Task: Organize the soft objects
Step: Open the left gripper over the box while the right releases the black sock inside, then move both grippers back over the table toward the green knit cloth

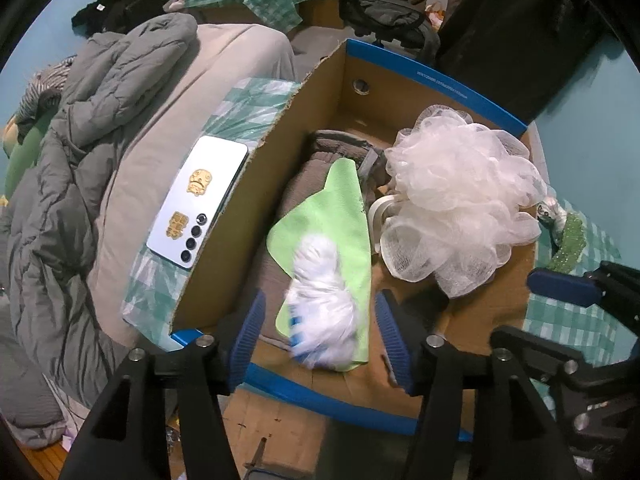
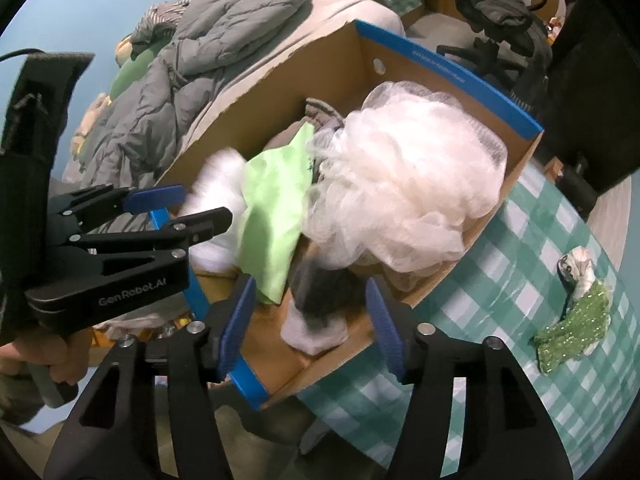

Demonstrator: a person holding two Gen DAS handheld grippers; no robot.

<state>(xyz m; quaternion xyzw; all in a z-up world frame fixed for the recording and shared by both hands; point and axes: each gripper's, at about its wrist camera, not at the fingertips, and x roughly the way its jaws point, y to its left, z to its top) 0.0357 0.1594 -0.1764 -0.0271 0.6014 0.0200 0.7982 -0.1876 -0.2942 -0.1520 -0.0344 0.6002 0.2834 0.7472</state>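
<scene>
A cardboard box [image 1: 404, 92] with blue rims holds soft things: a white mesh bath pouf [image 1: 460, 196], a green cloth [image 1: 332, 216] over brown-grey fabric [image 1: 308, 168], and a blurred white fluffy item [image 1: 324, 304] with a blue end. My left gripper [image 1: 320, 336] is open just above the box's near end, the fluffy item loose between its pads. My right gripper [image 2: 312, 320] is open over the box's near corner [image 2: 256, 384], above a blurred grey and white sock [image 2: 320, 312]. The pouf [image 2: 404, 192] and cloth [image 2: 272, 216] show there too.
A white phone [image 1: 200, 200] lies left of the box on the checked cloth [image 1: 244, 112]. A grey quilt [image 1: 80, 152] covers the bed at left. A green glittery piece with a small plush [image 2: 576, 316] lies on the green checked tablecloth [image 2: 500, 280] at right. A black bag [image 1: 392, 16] stands behind.
</scene>
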